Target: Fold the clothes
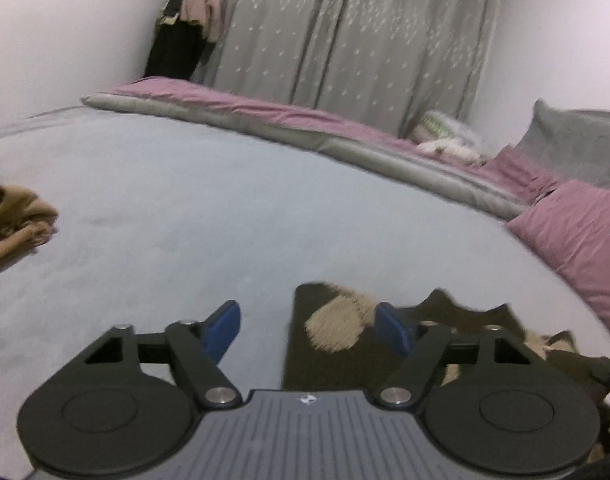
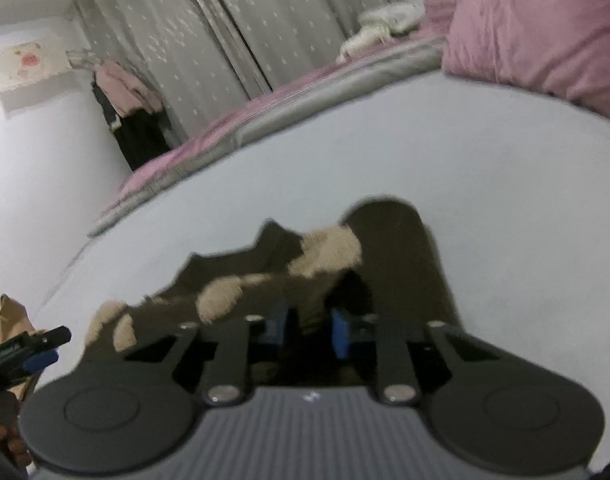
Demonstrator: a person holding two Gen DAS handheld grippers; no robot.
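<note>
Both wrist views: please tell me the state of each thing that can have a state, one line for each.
Left tongs: open, over the garment's edge, pads not pressing it.
Right tongs: shut on the dark garment.
Dark garment: partly spread on the bed, with tan patches.
Tan garment: crumpled, lying apart.
Curtain: drawn.
Pink pillow: lying on the bed.

Patterned garment [image 1: 337, 328] on bed [image 1: 185, 208], pillows [image 1: 577, 232] right, second garment [image 1: 17, 216] far left, curtain [image 1: 345, 40] behind
</note>
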